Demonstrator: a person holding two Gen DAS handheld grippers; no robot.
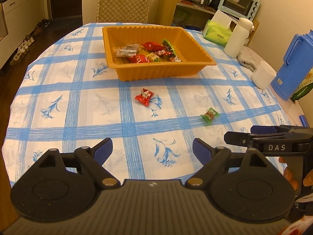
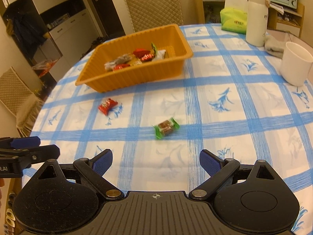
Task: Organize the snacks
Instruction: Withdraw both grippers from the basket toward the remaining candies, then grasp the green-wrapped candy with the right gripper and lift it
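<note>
Each tool is matte black plastic with a ribbed grey centre plate and two round side housings. The left tool (image 1: 152, 150) and right tool (image 2: 156, 161) carry blue textured pads (image 1: 102, 149) and brass-coloured pivot screws (image 2: 113, 192). White lettering "DAS" marks one side.

A: Where does the left wrist camera sit?

B: Low over the near edge of the round table with the blue-checked white cloth (image 1: 82, 90), just behind the left gripper (image 1: 152, 150), facing 12 o'clock toward the ribbed orange plastic tray (image 1: 156, 72).

A: And the right wrist view?

B: Equally low, behind the right gripper (image 2: 156, 163), angled toward 11 o'clock; the tray (image 2: 137, 76) lies farther left.

A: What do they share?

B: The tray, the red-wrapped candy (image 1: 143, 97) (image 2: 107, 105), the green-wrapped candy (image 1: 210, 115) (image 2: 166, 128), and the white plastic cup (image 1: 263, 74) (image 2: 296, 64). Each catches the other gripper at its edge, at 3 and 9 o'clock.
</note>
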